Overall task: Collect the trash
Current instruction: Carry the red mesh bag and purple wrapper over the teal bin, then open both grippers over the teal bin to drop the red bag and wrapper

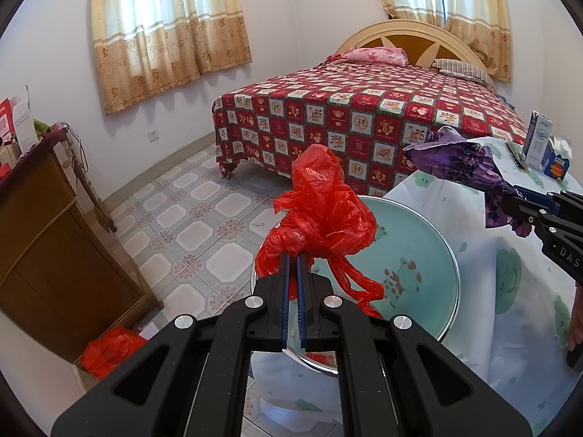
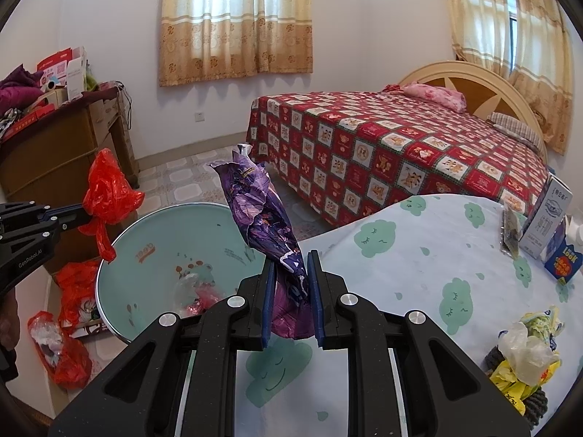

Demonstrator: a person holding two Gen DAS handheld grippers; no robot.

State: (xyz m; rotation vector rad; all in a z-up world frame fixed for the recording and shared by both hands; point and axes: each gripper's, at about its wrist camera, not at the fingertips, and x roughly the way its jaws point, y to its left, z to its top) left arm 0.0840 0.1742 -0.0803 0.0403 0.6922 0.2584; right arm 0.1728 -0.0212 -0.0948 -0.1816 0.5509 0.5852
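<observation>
Above the round pale-green bin point(image 2: 153, 255) beside the table edge, a crumpled red plastic bag point(image 1: 320, 218) is pinched in the nearly closed left gripper point(image 1: 293, 255) and a crumpled purple foil wrapper point(image 2: 266, 218) is clamped in the right gripper point(image 2: 291, 255), presumably for dropping in.

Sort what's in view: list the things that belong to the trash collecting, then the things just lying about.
Job:
red plastic bag, in left gripper
purple wrapper, in right gripper
teal bin
crumpled wrappers on table

Lying about:
bed
milk carton
wooden cabinet
</observation>
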